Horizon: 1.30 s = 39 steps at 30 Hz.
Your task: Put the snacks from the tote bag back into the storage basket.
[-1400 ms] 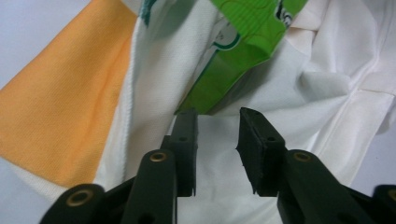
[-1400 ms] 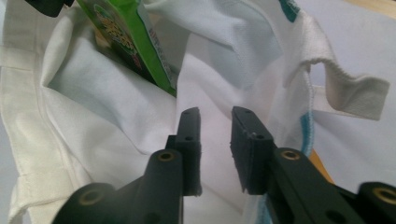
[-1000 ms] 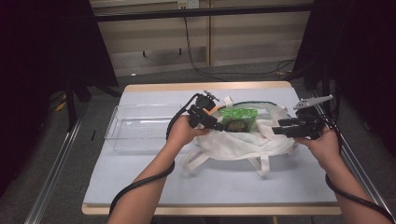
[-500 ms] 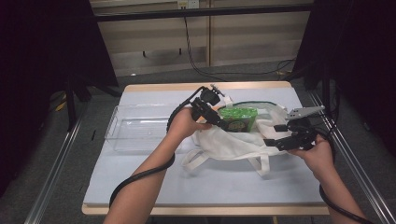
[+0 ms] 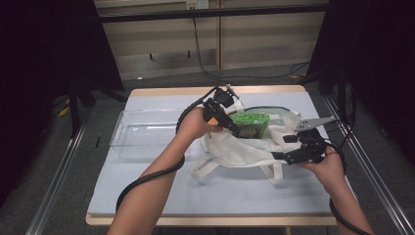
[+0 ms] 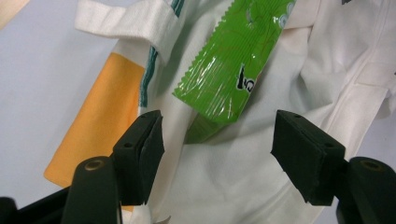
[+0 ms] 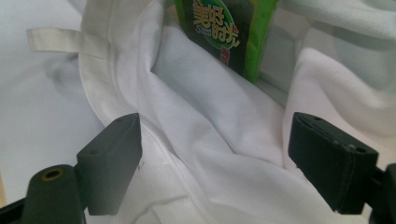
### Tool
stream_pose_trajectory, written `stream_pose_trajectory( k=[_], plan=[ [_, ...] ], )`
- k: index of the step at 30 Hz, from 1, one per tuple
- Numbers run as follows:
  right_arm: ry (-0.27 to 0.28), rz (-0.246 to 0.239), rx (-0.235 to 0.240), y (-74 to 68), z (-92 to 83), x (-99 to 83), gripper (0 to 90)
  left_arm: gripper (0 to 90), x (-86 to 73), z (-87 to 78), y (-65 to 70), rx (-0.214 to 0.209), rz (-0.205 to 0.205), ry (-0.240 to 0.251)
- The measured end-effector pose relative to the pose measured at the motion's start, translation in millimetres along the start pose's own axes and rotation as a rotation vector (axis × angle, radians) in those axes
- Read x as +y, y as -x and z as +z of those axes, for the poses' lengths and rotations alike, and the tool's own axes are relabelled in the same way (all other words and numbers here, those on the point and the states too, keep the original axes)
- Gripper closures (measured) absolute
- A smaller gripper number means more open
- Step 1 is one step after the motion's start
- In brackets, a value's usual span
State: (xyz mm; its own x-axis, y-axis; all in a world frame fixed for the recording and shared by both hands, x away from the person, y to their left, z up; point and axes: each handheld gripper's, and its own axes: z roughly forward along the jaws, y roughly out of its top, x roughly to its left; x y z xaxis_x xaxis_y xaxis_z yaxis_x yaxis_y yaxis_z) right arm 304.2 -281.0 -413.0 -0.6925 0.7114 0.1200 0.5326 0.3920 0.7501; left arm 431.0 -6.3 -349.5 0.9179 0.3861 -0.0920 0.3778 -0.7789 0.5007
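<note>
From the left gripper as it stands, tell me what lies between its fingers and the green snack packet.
Nothing visible. The left gripper is open above the white tote bag, and the green snack packet sticks out of the bag's mouth just ahead, uncovered. Its lower end is tucked under the cloth.

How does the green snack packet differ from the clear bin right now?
The green snack packet is opaque, glossy and soft; the clear bin is see-through and rigid. The packet sits partly tucked in the white tote bag's mouth, on cloth; the bin stands apart, left of the bag, directly on the table. The bin looks larger. Neither is gripped.
</note>
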Motion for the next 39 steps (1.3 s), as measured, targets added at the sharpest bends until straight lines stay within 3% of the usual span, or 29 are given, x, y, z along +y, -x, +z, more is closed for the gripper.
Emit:
stream_pose_trajectory(
  k=[4,8,17,23,39],
  plan=[
    [0.014,0.01,0.008,0.3,-1.4,1.3,16.8,33.8,6.0,1.3,2.1,0.008,0.025,-0.011],
    [-0.004,-0.008,0.001,-0.9,1.5,3.1,15.9,34.6,11.2,3.6,3.3,0.008,0.012,-0.023],
    [-0.017,-0.01,0.004,-1.7,3.2,4.2,15.9,34.5,23.9,3.4,5.7,0.0,0.055,-0.024],
    [-0.014,-0.009,0.007,-1.2,3.9,3.7,16.1,34.7,30.8,12.8,9.1,-0.002,0.093,-0.042],
    [-0.017,-0.004,0.017,0.3,5.1,0.4,16.5,50.0,39.7,39.1,24.3,-0.013,0.205,-0.129]
  ],
)
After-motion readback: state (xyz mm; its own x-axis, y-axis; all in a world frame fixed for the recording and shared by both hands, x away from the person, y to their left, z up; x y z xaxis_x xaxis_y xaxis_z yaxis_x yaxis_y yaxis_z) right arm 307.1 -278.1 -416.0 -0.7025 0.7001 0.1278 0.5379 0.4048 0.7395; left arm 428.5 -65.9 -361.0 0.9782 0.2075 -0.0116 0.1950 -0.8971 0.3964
